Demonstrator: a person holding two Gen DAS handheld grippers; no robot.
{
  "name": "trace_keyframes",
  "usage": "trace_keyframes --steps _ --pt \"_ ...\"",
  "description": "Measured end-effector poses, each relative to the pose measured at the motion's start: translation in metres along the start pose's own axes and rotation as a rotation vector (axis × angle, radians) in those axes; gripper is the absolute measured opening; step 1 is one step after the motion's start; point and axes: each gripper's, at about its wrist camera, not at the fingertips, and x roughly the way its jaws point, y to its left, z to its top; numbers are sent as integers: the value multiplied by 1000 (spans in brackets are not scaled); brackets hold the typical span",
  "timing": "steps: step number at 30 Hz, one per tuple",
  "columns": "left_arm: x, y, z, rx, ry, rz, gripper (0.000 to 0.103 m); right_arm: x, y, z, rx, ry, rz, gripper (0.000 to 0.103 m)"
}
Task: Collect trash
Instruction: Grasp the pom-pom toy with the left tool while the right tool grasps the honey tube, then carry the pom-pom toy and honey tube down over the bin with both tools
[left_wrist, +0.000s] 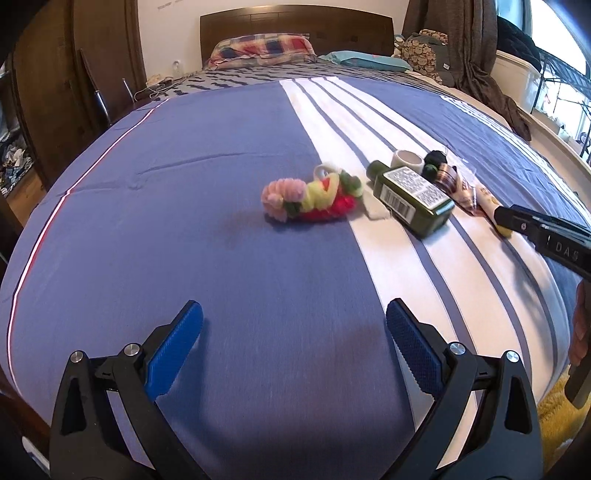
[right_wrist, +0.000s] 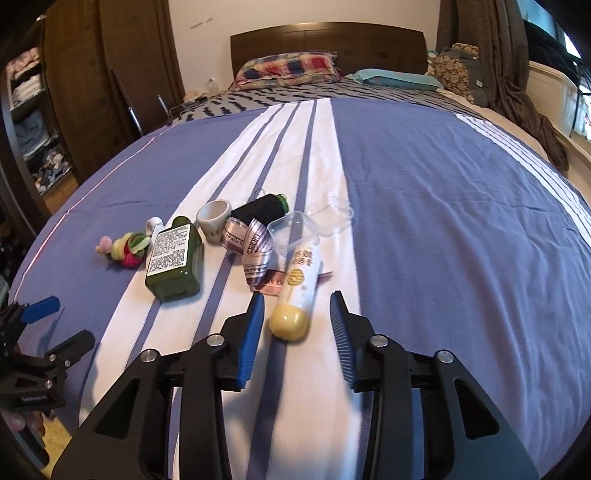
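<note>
A heap of items lies on the striped bed cover: a green bottle (right_wrist: 174, 257) (left_wrist: 412, 197), a white tube with a yellow cap (right_wrist: 295, 291), a small white cup (right_wrist: 213, 218), a black thread spool (right_wrist: 260, 209), crumpled ribbon (right_wrist: 255, 251), a clear plastic box (right_wrist: 293, 230) and lid (right_wrist: 334, 216), and a fluffy pink, yellow and red toy (left_wrist: 310, 197) (right_wrist: 123, 249). My right gripper (right_wrist: 298, 310) is open, its fingers either side of the tube's yellow cap. My left gripper (left_wrist: 293, 325) is open and empty, well short of the toy.
The blue and white bed cover (left_wrist: 221, 184) fills both views. Pillows (left_wrist: 262, 50) and a headboard are at the far end. A dark wardrobe (right_wrist: 110, 74) stands left; a curtain and window are right. The left gripper shows in the right wrist view (right_wrist: 40, 332).
</note>
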Motion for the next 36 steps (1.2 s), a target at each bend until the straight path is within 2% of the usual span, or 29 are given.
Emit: trace_keyframes --steps 3,5,11,18,20,22,28,36 --pt "8 1 10 2 -5 3 94 8 1 1 -11 13 -7 34" --pt "15 2 17 -3 -7 9 94 12 2 2 -17 17 -14 27" --pt "36 5 44 -4 -21 7 94 13 2 2 -24 11 -7 24" --pt "60 3 64 13 1 -69 93 4 3 -5 -54 10 0 22" --pt "64 2 65 23 10 -93 85 0 2 -7 -54 9 1 22" --pt "63 -2 64 43 8 -100 64 -2 1 -8 -53 7 0 22" --pt "52 -10 55 60 -2 -106 60 -14 -2 -18 -40 2 2 22" --pt "16 -19 21 66 -11 -86 60 -44 0 -37 -38 -9 15 22"
